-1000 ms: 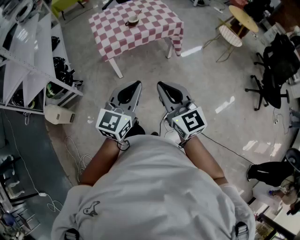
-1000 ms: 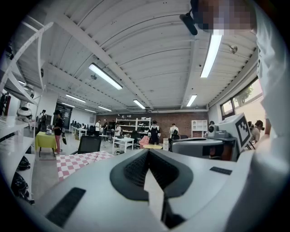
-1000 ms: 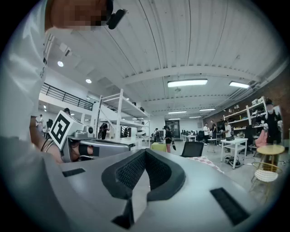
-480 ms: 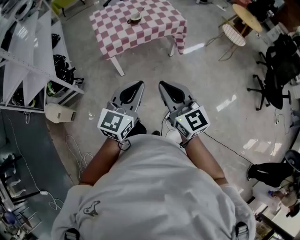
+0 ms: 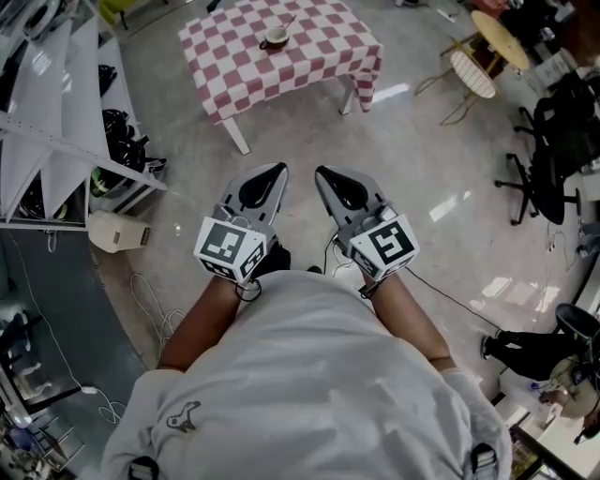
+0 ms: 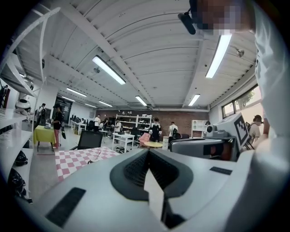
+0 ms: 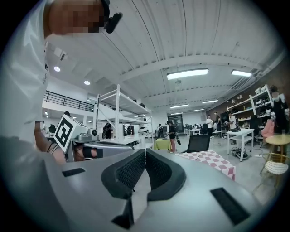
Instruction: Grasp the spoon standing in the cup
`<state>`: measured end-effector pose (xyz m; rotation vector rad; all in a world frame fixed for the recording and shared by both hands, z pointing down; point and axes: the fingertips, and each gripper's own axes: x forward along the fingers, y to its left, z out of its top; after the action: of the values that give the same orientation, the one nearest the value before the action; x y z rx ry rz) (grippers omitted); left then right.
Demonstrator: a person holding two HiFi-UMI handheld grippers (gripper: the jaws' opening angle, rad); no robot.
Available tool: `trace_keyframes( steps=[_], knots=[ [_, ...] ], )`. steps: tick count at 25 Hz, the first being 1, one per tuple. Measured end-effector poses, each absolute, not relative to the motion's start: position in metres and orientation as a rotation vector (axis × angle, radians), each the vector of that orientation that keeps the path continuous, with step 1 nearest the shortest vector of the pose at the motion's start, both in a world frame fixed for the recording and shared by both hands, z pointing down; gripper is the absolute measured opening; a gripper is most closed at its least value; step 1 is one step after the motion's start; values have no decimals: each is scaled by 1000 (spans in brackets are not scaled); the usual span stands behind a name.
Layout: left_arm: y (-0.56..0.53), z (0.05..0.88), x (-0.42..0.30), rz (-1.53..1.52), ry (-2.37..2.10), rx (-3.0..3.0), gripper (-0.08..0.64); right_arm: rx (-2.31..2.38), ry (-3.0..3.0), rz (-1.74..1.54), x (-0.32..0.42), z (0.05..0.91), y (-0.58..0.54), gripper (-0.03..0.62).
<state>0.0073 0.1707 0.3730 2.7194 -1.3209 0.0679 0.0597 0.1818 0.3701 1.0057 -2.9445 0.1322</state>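
A brown-and-white cup (image 5: 274, 38) with a spoon (image 5: 289, 22) leaning out of it stands on a red-and-white checked table (image 5: 309, 56) far ahead across the floor. Both grippers are held close to the person's body, well short of the table. My left gripper (image 5: 276, 170) and right gripper (image 5: 321, 172) point toward it, jaws together with nothing between them. In the left gripper view the shut gripper (image 6: 147, 152) fills the foreground, and the table (image 6: 74, 161) with the small cup (image 6: 93, 160) shows at the left. The right gripper view shows the shut gripper (image 7: 145, 151) and the table (image 7: 212, 159) at the right.
White shelving (image 5: 52, 122) runs along the left, with a beige box (image 5: 116, 231) and cables on the floor beside it. Round stools (image 5: 478, 61) and a black office chair (image 5: 548, 141) stand at the right. Bare concrete floor (image 5: 300, 131) lies between me and the table.
The table and cup have slid slightly rightward in the head view. Both grippers stay shut and have hardly moved in front of the body.
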Motion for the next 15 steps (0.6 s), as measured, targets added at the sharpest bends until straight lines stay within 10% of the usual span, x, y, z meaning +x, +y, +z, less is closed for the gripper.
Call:
trace_keyframes(
  steps=[15],
  knots=[
    [67, 361, -73, 47, -1189, 2779, 11, 1113, -2895, 204, -2, 367, 72, 32]
  ],
)
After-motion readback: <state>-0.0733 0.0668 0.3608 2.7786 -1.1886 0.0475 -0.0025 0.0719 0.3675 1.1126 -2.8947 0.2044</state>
